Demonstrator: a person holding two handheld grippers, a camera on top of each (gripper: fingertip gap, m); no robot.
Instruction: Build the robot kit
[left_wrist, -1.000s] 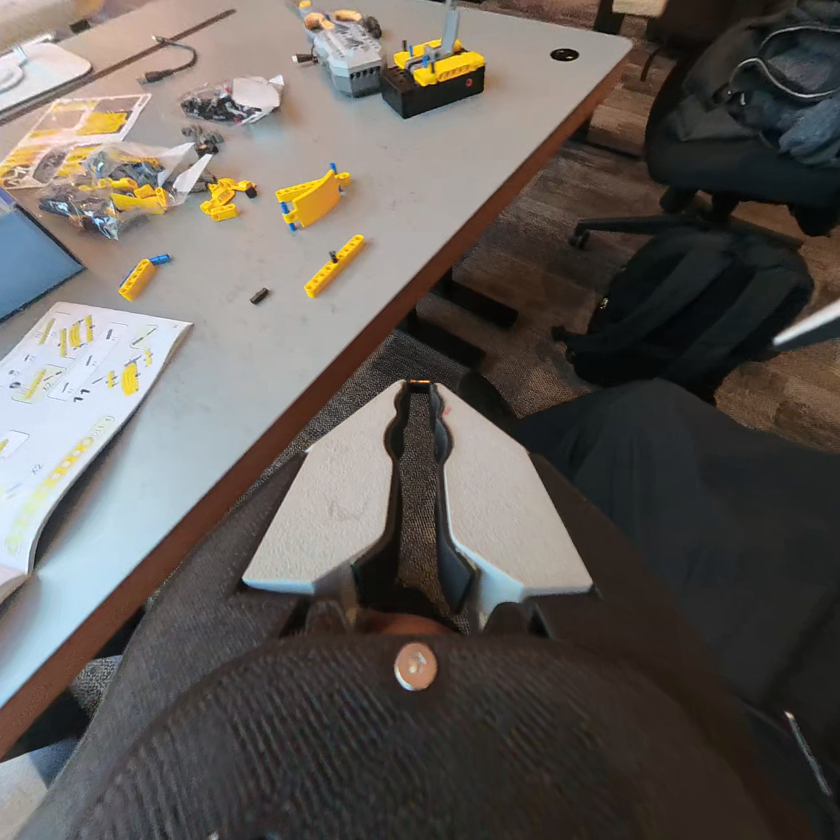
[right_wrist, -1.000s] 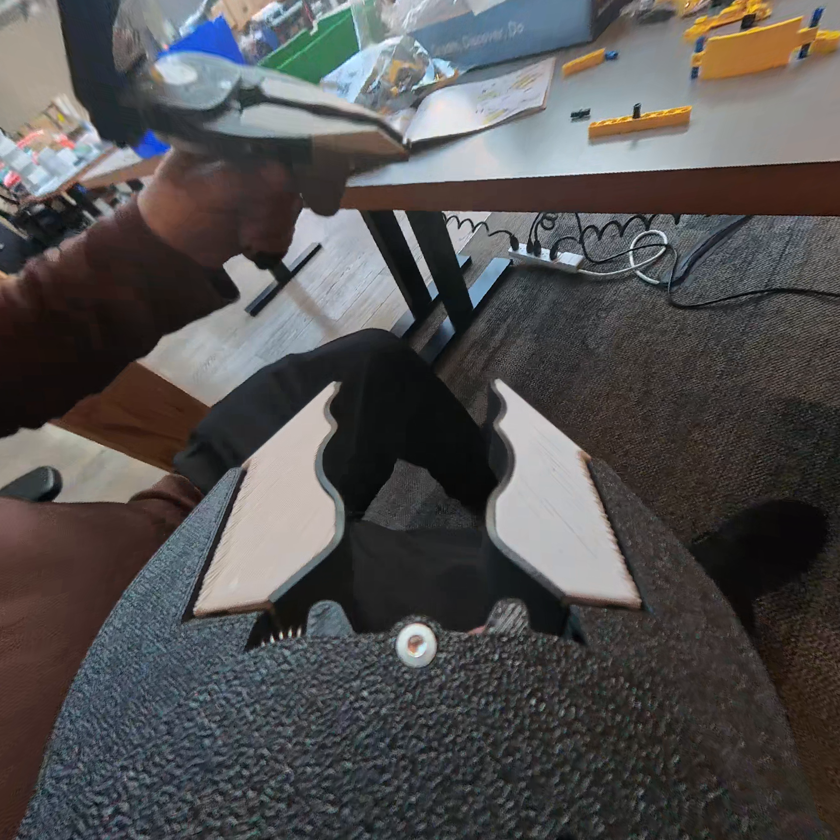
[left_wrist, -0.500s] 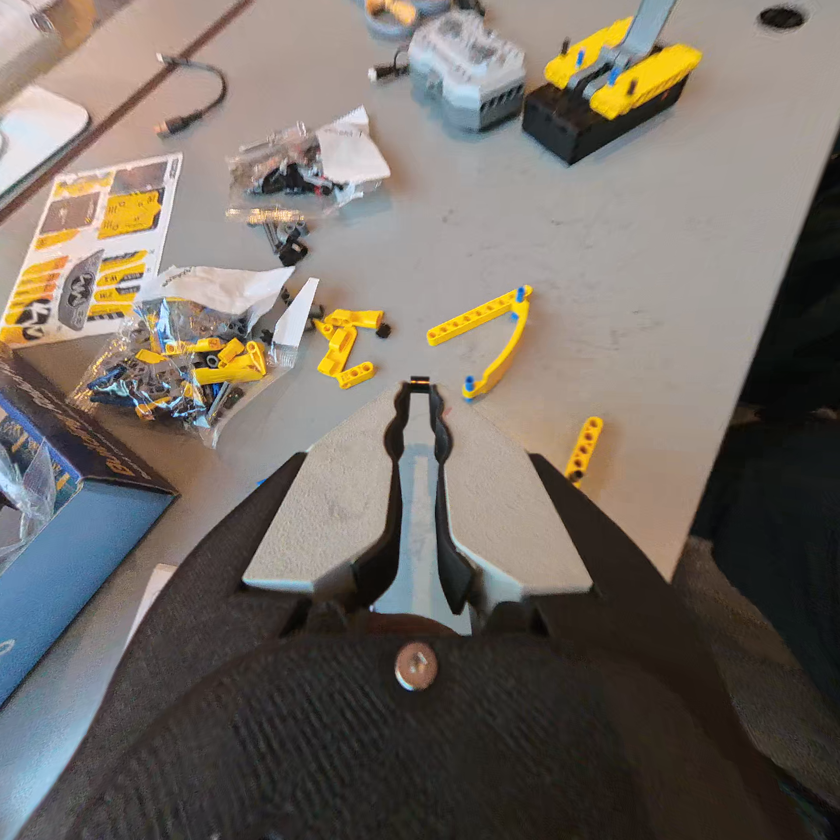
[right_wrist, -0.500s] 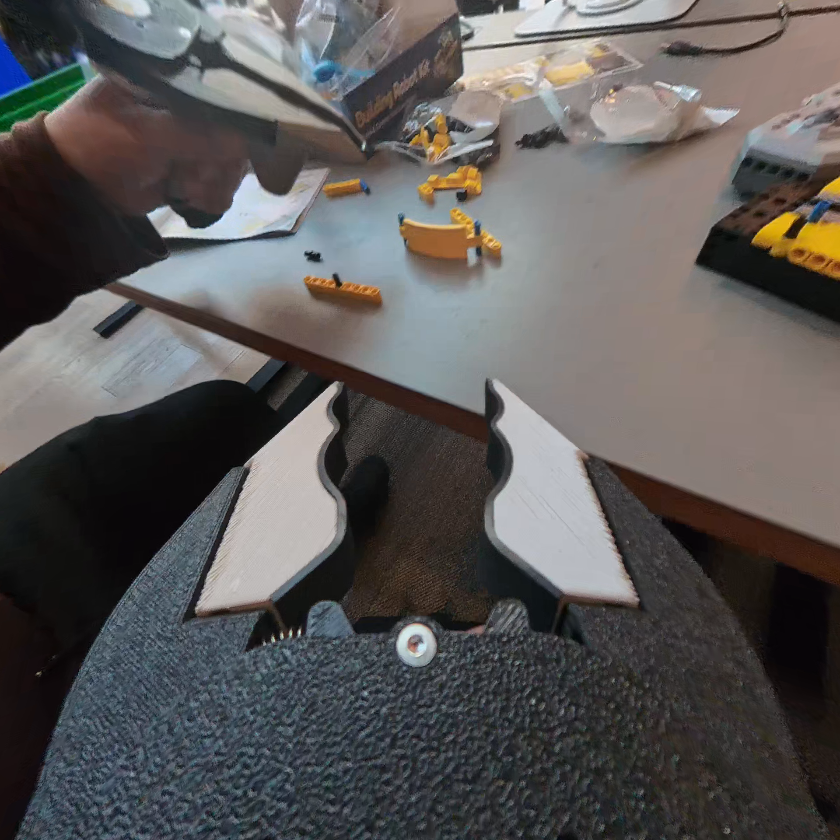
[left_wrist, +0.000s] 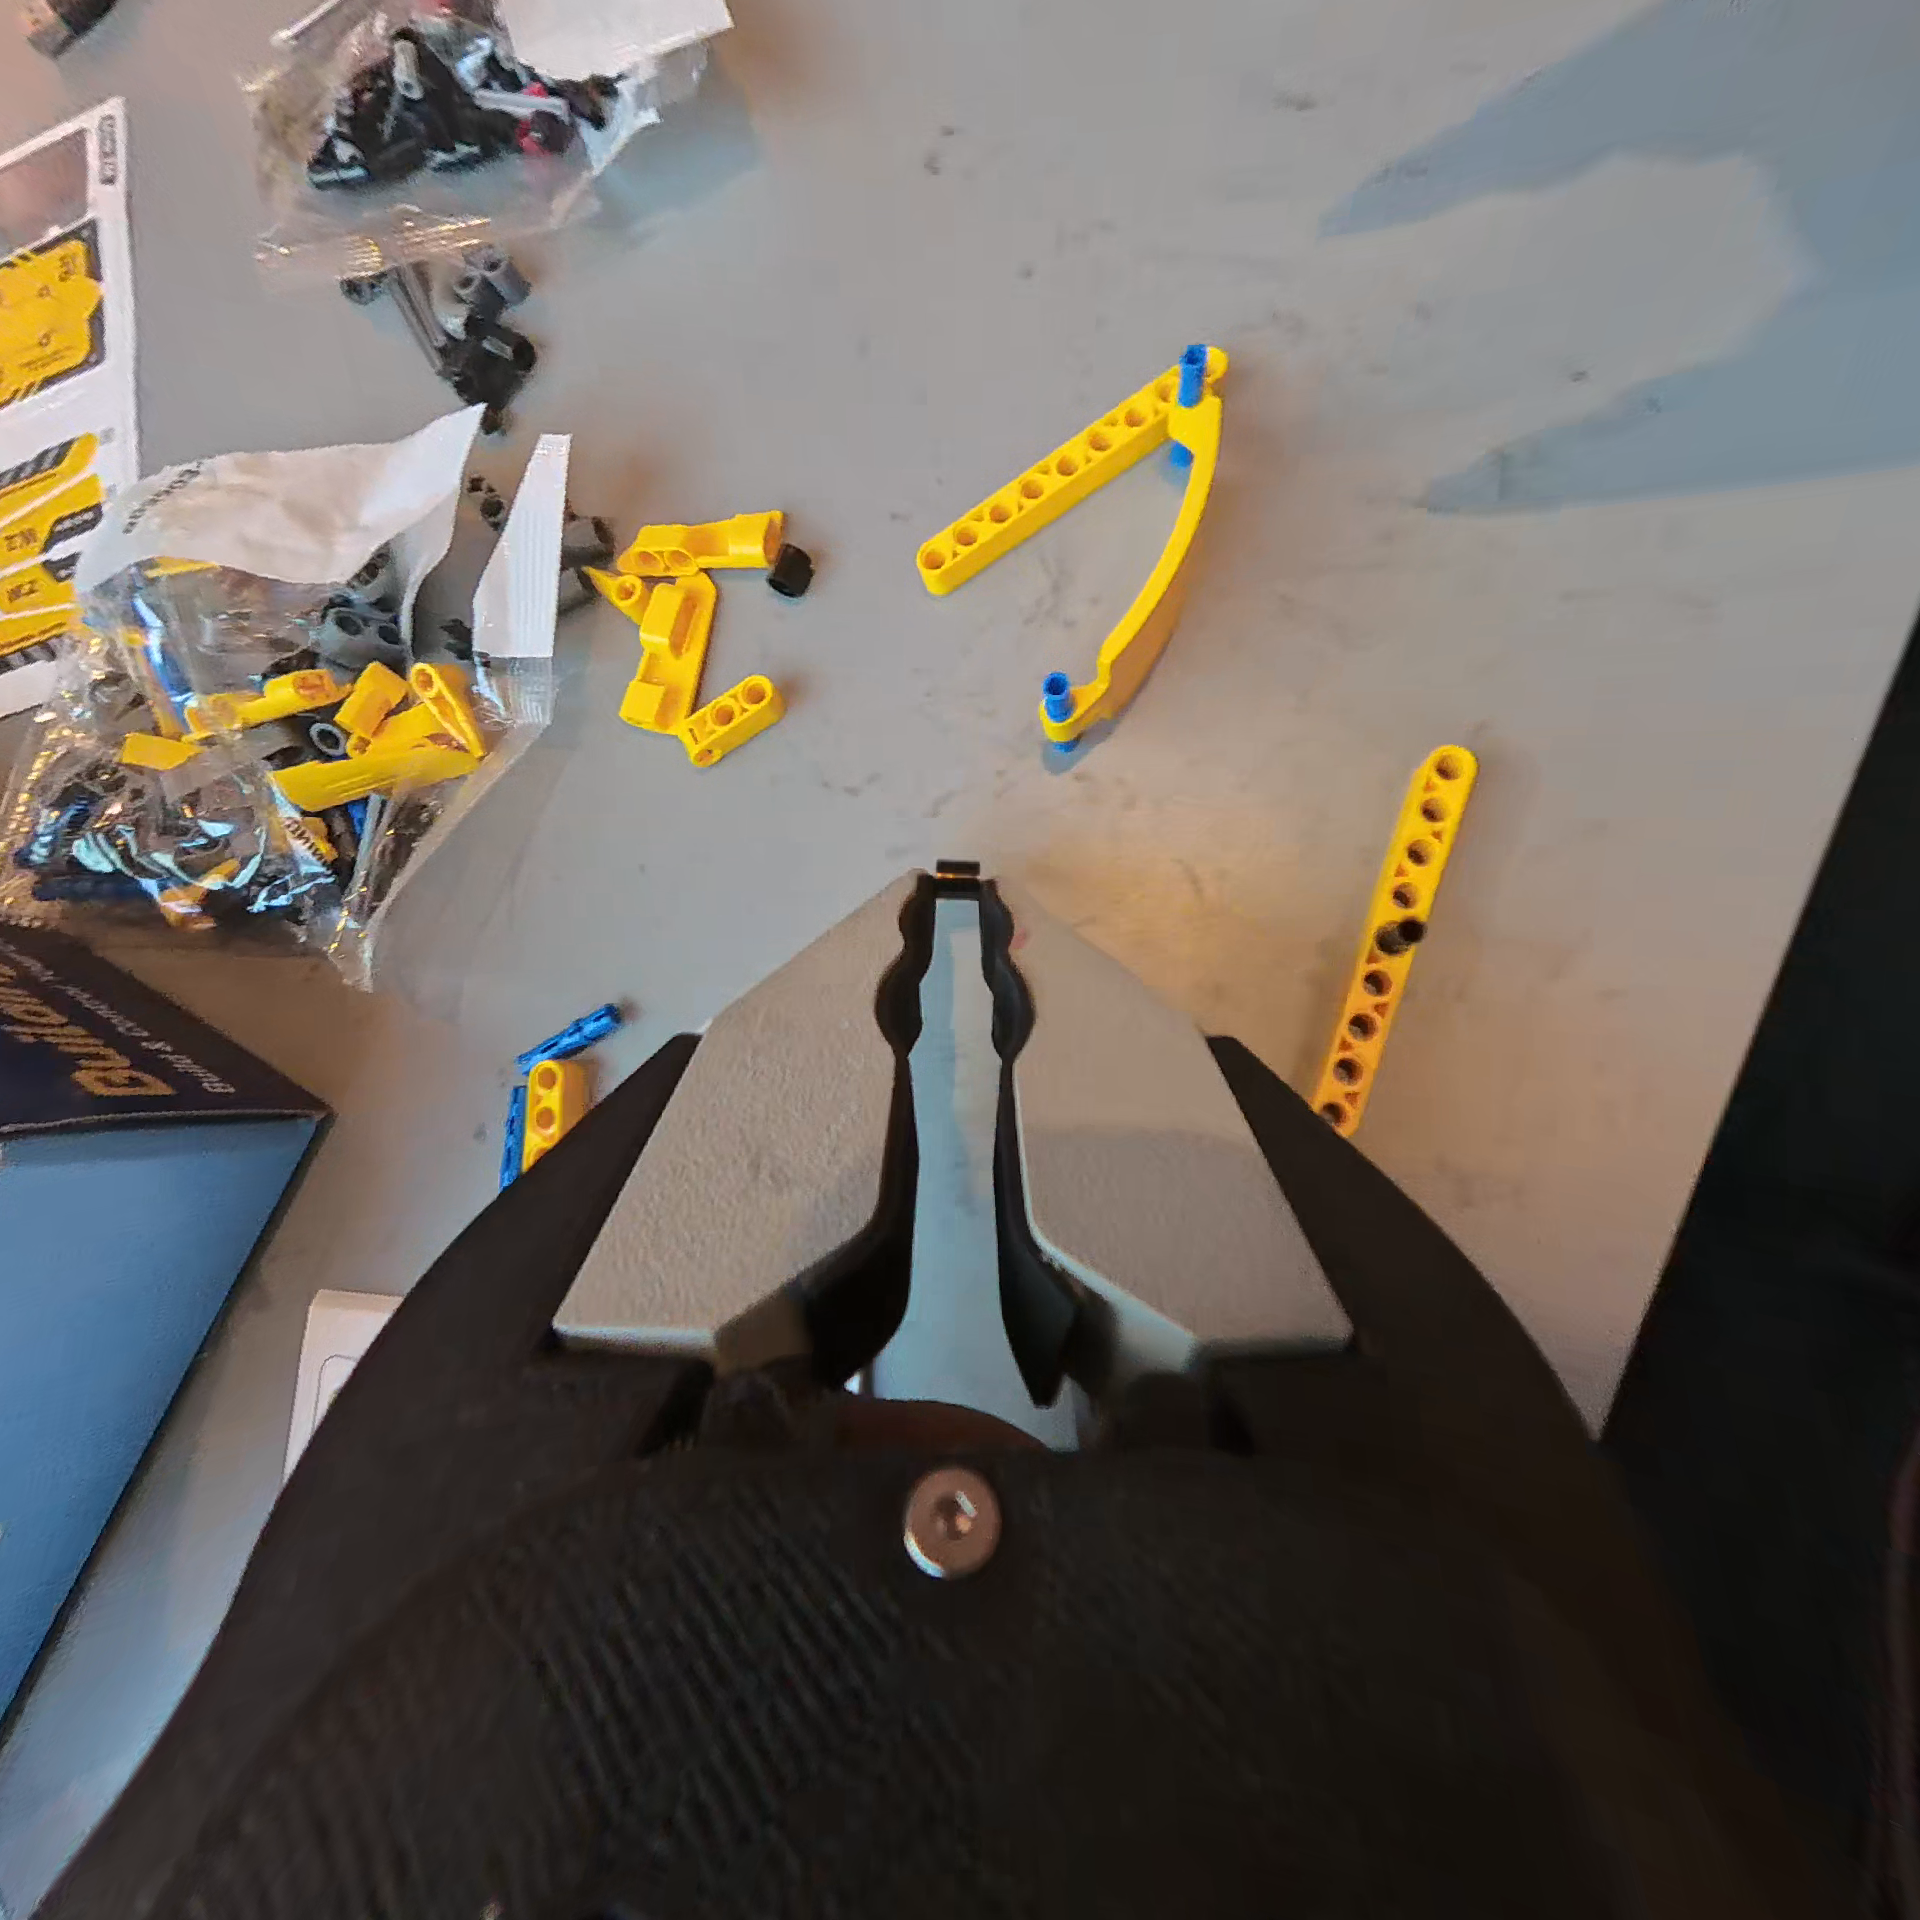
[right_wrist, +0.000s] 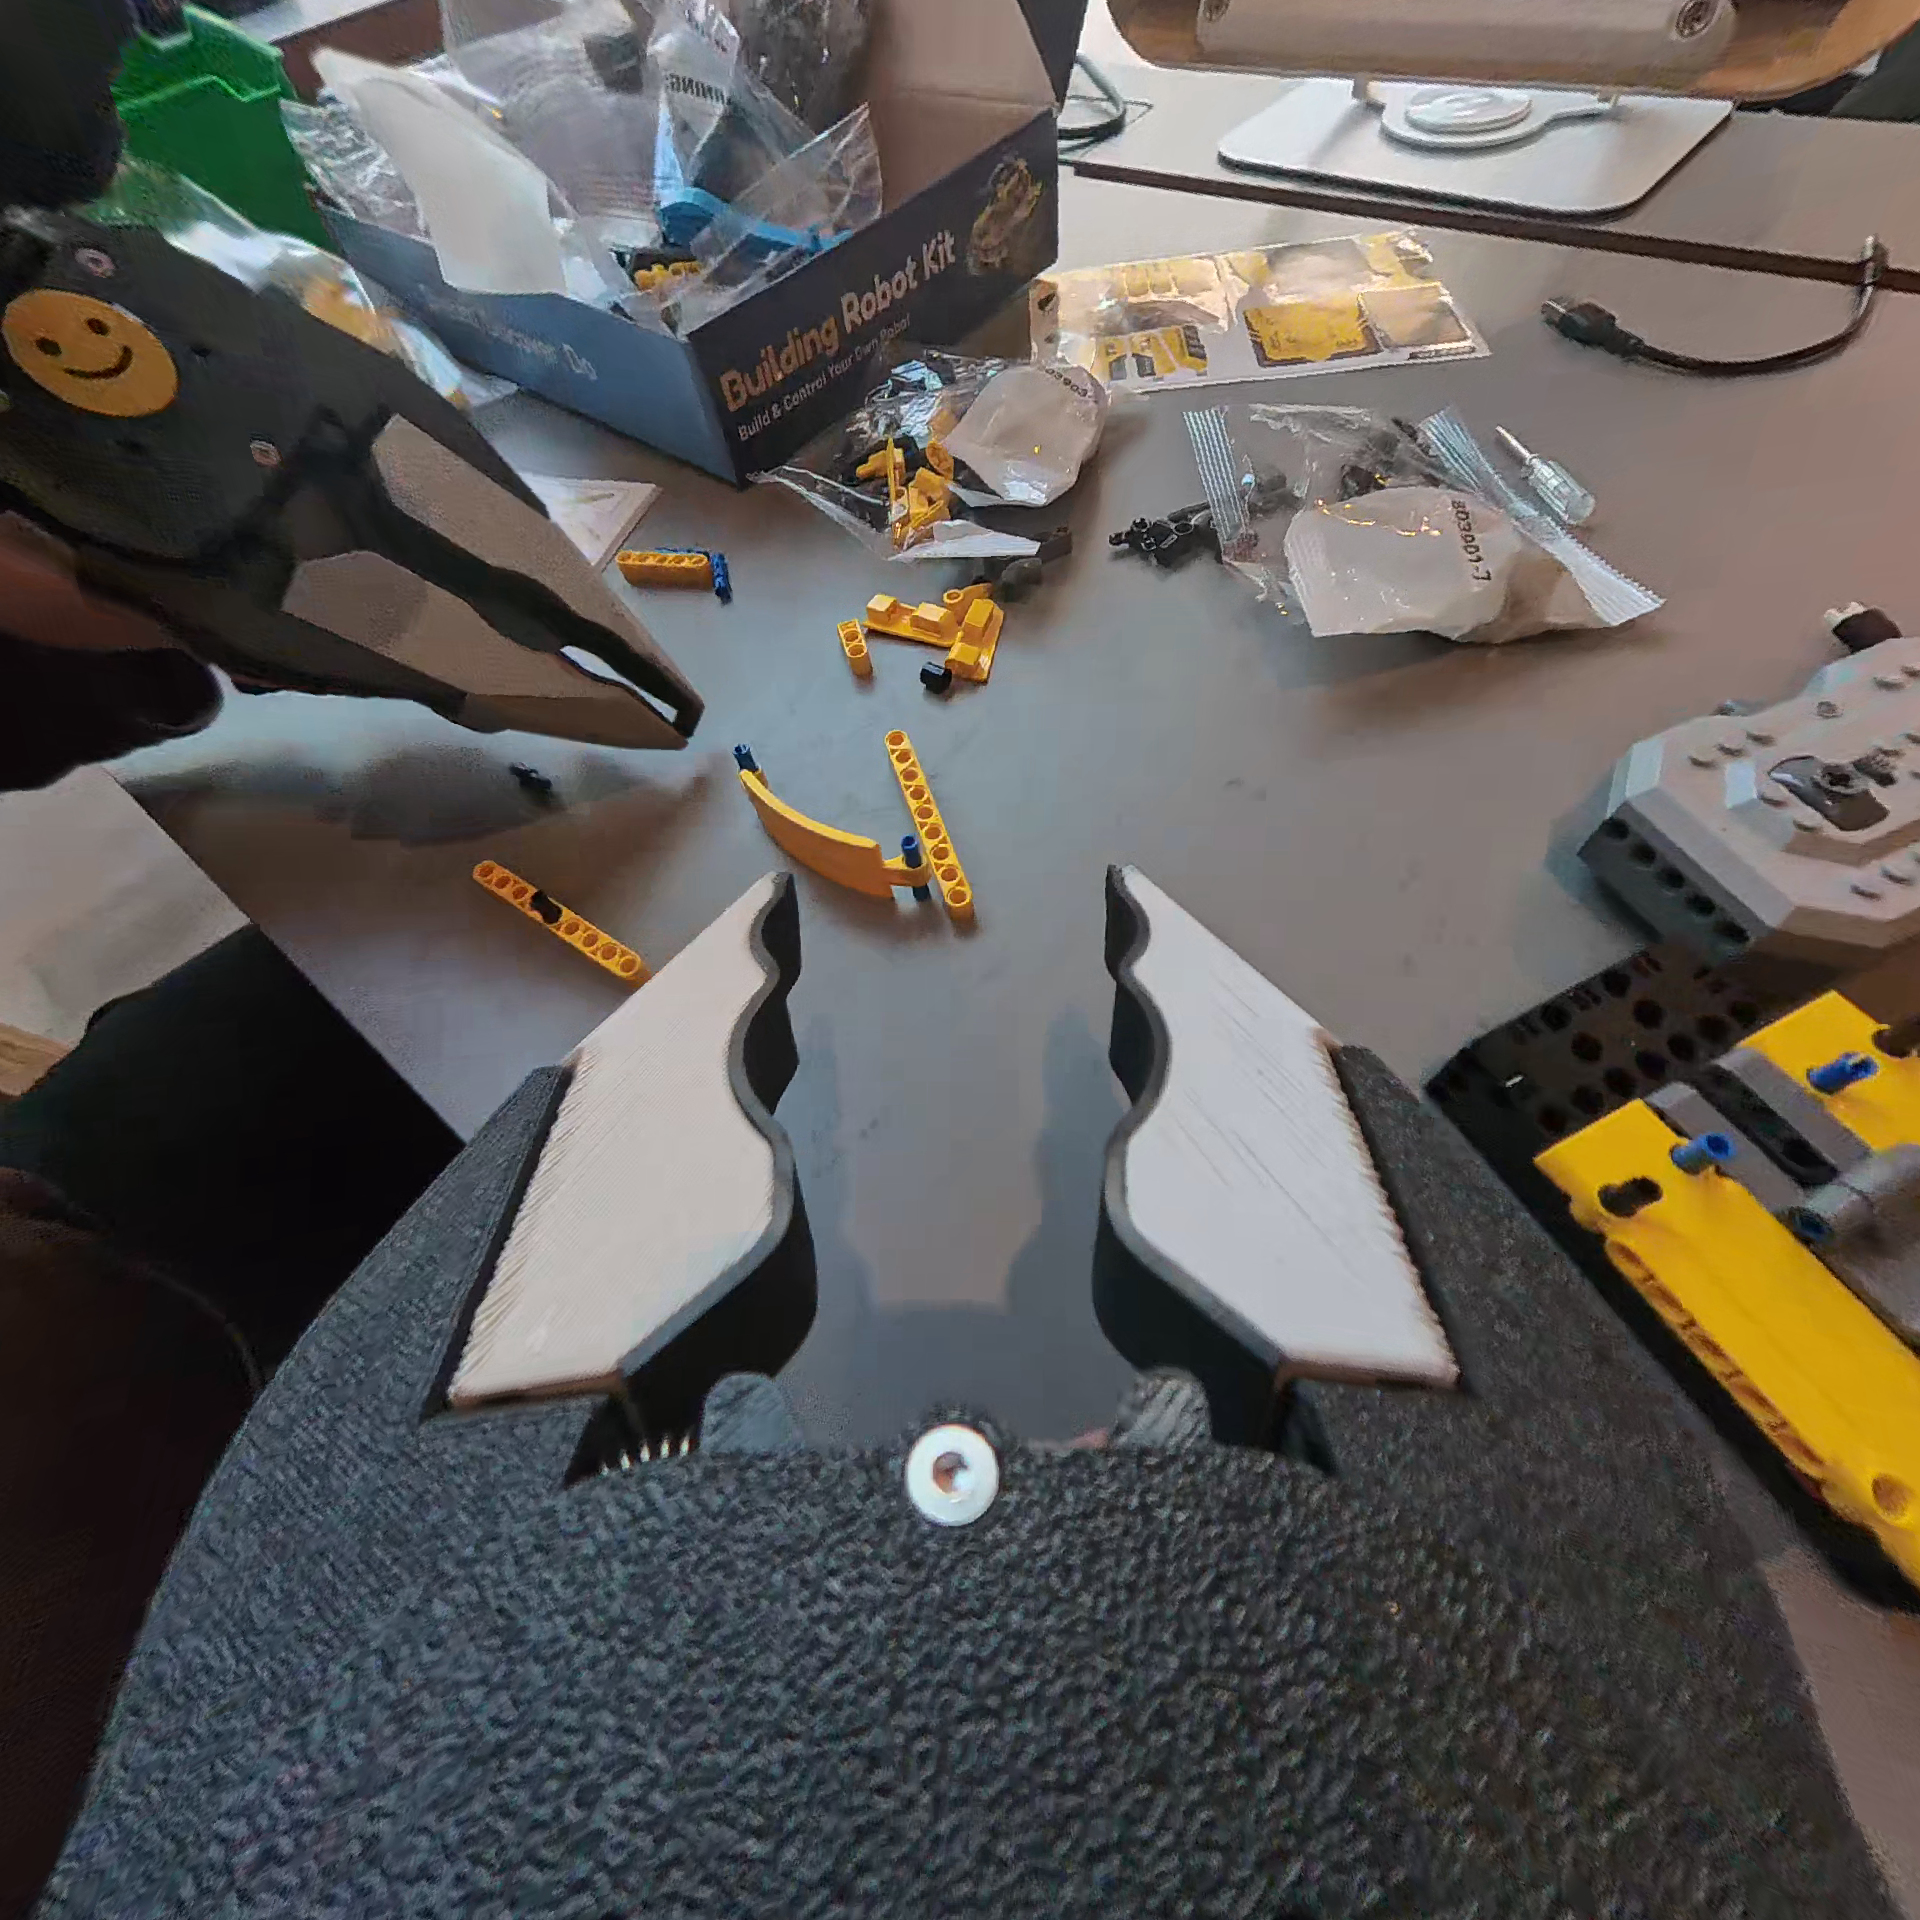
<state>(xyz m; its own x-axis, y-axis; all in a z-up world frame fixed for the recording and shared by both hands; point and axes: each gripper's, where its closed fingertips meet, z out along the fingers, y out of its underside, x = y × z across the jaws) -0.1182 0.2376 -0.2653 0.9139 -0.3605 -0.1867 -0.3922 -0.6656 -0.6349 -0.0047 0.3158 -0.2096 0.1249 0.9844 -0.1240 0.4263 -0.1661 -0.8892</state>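
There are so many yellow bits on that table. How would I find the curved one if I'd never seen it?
Start at the grey table and go to the bare patch just ahead of the open right gripper. There lies a yellow curved panel joined at one end to a straight holed beam, forming a V. It is the only bowed piece, with blue pins at both ends; the lone yellow beam nearby is flat and straight.

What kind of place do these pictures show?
Probably an office desk used for building a toy kit: a grey table with loose yellow beams, bags of parts, the open kit box and a monitor stand.
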